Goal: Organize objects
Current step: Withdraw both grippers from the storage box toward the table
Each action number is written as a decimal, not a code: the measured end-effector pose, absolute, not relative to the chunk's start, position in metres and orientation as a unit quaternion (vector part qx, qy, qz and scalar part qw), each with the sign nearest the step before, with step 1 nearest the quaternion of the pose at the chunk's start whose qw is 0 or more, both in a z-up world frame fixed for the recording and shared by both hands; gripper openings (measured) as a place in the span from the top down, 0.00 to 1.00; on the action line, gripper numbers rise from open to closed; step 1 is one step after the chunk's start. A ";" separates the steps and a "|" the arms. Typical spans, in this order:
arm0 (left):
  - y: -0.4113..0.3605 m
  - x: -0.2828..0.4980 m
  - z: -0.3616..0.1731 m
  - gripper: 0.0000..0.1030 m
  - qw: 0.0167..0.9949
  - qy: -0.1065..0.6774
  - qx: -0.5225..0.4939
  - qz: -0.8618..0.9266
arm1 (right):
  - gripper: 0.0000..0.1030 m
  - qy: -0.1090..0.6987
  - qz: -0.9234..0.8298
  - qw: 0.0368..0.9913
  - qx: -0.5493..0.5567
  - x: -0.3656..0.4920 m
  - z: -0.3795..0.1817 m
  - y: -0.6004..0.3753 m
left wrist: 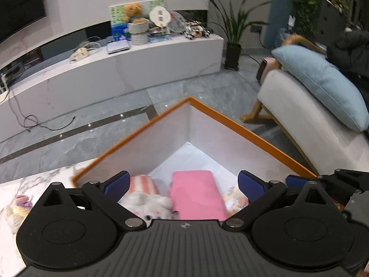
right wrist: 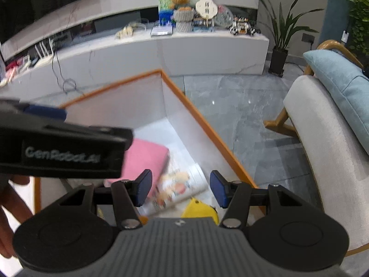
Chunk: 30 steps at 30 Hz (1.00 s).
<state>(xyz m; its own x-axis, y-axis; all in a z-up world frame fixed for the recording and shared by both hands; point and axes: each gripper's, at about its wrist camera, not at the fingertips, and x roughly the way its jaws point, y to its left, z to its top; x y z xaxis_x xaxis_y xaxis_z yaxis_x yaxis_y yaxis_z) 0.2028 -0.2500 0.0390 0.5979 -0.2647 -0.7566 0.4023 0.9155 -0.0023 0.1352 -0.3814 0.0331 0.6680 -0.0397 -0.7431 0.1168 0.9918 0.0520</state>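
A white box with an orange rim [left wrist: 233,121] [right wrist: 203,124] sits below both grippers. Inside it lie a pink flat item [left wrist: 196,194] [right wrist: 147,159], a white plush toy with a pink-striped part [left wrist: 147,198], a picture book [right wrist: 180,187] and a yellow object [right wrist: 200,209]. My left gripper [left wrist: 183,184] hangs over the box with its jaws wide open and nothing between them; the plush lies under it. Its black body [right wrist: 62,147] crosses the left of the right wrist view. My right gripper [right wrist: 181,189] stands partly open over the book and the yellow object, its pads touching nothing.
The box stands next to a marble tabletop [left wrist: 46,177] with small knitted toys [left wrist: 18,205]. A grey armchair [right wrist: 322,138] with a blue cushion [left wrist: 322,80] stands to the right. Beyond grey floor tiles runs a low white TV bench [left wrist: 138,69], with a potted plant [left wrist: 233,34] at its right end.
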 end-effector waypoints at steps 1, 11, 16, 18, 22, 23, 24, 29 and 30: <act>-0.244 0.203 0.042 0.00 0.893 0.404 0.080 -0.183 | 0.44 0.399 -0.041 0.915 0.050 0.135 0.036 -0.378; -0.154 0.189 0.073 0.00 0.917 0.371 0.054 -0.139 | 0.44 0.359 -0.009 0.933 0.039 0.132 0.059 -0.336; -0.106 0.187 0.071 0.00 0.920 0.376 0.051 -0.102 | 0.44 0.339 0.013 0.941 0.019 0.129 0.069 -0.308; -0.088 0.187 0.068 0.00 0.921 0.378 0.045 -0.088 | 0.44 0.326 0.026 0.945 0.006 0.126 0.073 -0.294; -0.057 0.189 0.058 0.00 0.920 0.385 0.035 -0.067 | 0.44 0.302 0.055 0.951 -0.033 0.119 0.079 -0.265; -0.049 0.189 0.055 0.00 0.919 0.387 0.032 -0.064 | 0.44 0.296 0.064 0.952 -0.047 0.115 0.079 -0.256; -0.041 0.188 0.051 0.00 0.918 0.390 0.030 -0.061 | 0.44 0.291 0.072 0.952 -0.061 0.114 0.079 -0.248; -0.018 0.192 0.034 0.00 0.914 0.401 0.020 -0.051 | 0.44 0.277 0.103 0.944 -0.145 0.106 0.067 -0.208; -0.013 0.192 0.032 0.00 0.913 0.404 0.017 -0.050 | 0.45 0.279 0.107 0.941 -0.158 0.108 0.063 -0.202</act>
